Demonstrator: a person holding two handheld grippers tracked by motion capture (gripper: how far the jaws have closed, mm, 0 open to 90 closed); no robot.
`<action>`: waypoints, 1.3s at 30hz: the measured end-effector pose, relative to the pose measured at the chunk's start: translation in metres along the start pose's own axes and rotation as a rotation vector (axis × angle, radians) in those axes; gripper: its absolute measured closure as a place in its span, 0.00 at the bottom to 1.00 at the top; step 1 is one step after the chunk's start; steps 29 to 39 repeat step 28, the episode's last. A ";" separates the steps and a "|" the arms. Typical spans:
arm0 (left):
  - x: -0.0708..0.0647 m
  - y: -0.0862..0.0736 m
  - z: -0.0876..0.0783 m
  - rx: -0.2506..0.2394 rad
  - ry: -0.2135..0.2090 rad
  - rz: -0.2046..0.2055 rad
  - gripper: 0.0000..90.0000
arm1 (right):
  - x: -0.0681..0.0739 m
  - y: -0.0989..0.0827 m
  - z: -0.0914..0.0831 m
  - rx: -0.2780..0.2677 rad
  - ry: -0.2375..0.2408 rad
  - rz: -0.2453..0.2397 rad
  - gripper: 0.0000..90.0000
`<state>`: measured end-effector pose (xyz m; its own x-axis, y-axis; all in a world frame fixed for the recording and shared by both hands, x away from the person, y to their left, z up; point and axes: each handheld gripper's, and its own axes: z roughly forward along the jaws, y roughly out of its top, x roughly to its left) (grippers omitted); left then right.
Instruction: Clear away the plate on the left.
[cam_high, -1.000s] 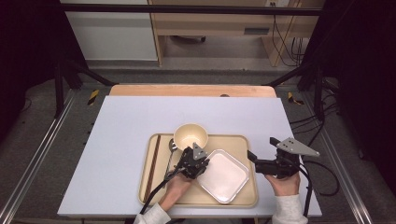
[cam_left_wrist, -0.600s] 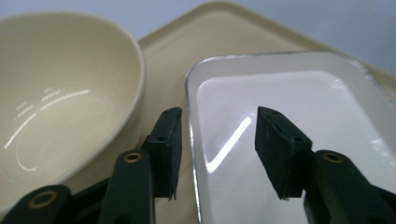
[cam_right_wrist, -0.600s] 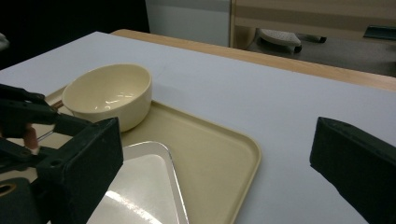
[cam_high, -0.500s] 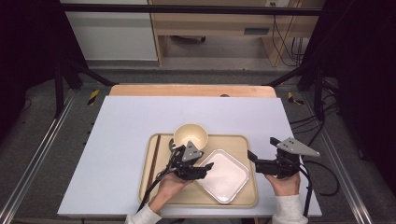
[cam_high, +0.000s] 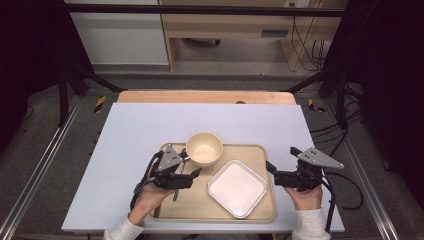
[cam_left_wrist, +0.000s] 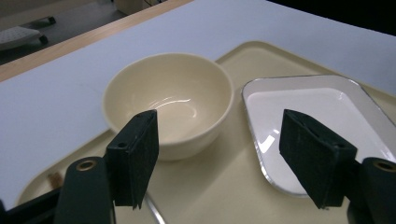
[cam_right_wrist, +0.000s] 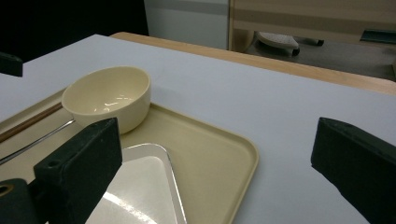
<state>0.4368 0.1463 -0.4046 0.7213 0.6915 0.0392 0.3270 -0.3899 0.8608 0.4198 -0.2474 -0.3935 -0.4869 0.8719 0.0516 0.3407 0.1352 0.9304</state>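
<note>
The left tool (cam_high: 192, 172) hangs over the left part of the tray (cam_high: 260, 212), just short of the bowl (cam_high: 204, 148). Its jaws have just been opening and now stand spread with nothing between them; in the left gripper view the bowl (cam_left_wrist: 170, 107) lies beyond the gap, apart from both pads. A spoon (cam_high: 176, 189) lies on the tray under this tool, its handle running toward the person. In the right gripper view that handle (cam_right_wrist: 35, 141) leads up to the bowl's side.

The bowl stands upright and empty at the tray's far edge, left of centre. Just beside it, nearer the person and to the right, a white square plate (cam_high: 237, 188) lies turned cornerwise on the tray, also empty.

The right tool (cam_high: 270, 170) hovers off the tray's right edge above the tabletop (cam_high: 150, 125), jaws spread wide and holding nothing, pointing toward the plate.
</note>
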 end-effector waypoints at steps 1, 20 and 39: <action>0.003 -0.003 -0.003 0.004 0.011 -0.003 0.30 | 0.000 0.000 0.000 0.002 0.000 -0.003 0.03; 0.061 -0.044 -0.044 -0.047 0.120 -0.148 0.27 | -0.001 -0.004 0.003 0.013 0.007 -0.006 0.03; 0.070 -0.047 -0.048 -0.049 0.136 -0.172 0.27 | 0.000 -0.004 0.004 0.017 0.007 -0.003 0.03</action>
